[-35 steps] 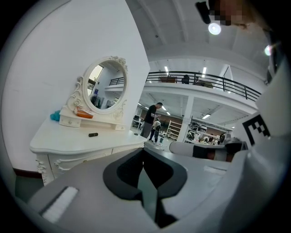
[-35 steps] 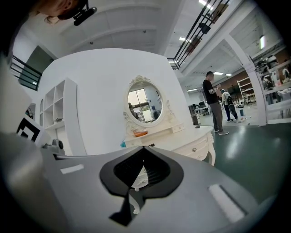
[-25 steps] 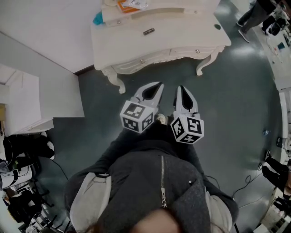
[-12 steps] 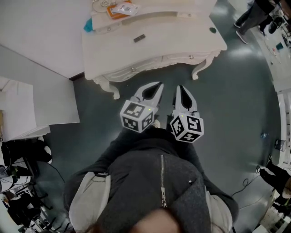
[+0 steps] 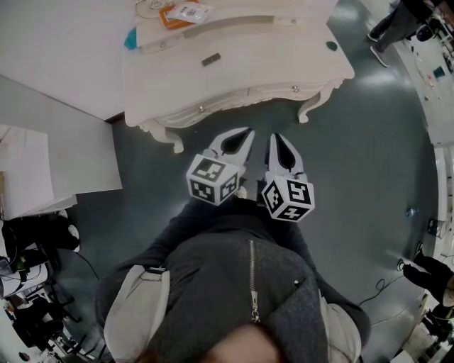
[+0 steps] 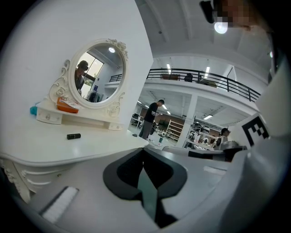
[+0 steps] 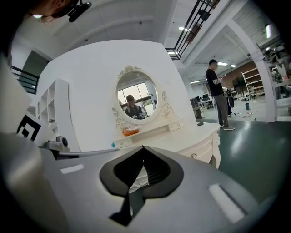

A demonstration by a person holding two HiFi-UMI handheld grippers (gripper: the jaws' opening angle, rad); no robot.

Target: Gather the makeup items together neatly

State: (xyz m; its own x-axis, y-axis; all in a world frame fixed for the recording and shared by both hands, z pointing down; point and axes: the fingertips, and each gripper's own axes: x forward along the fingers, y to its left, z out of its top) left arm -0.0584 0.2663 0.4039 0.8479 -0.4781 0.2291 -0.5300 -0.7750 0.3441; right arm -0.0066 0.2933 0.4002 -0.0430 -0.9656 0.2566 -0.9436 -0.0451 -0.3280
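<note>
bench [image 5: 284, 67]: cream-white, carved scrolls | floor [image 5: 369, 156]: dark grey-green | left gripper [image 5: 248, 132], right gripper [image 5: 277, 137]: pale grey shells, black inside, cubes with black-and-white square markers | small tube [image 5: 211, 59]: black | packet [image 5: 175, 13]: orange and white | container [image 5: 130, 40]: teal | jacket [image 5: 241, 298]: dark grey, silver zip | mirror frame [image 6: 63, 82]: white

White vanity surface [image 5: 284, 67] standing on dark green floor [image 5: 369, 156], backing onto white wall [image 5: 57, 49]; oval mirror [image 6: 95, 73] reflecting windows; ceiling lights [image 6: 221, 28] glowing.
</note>
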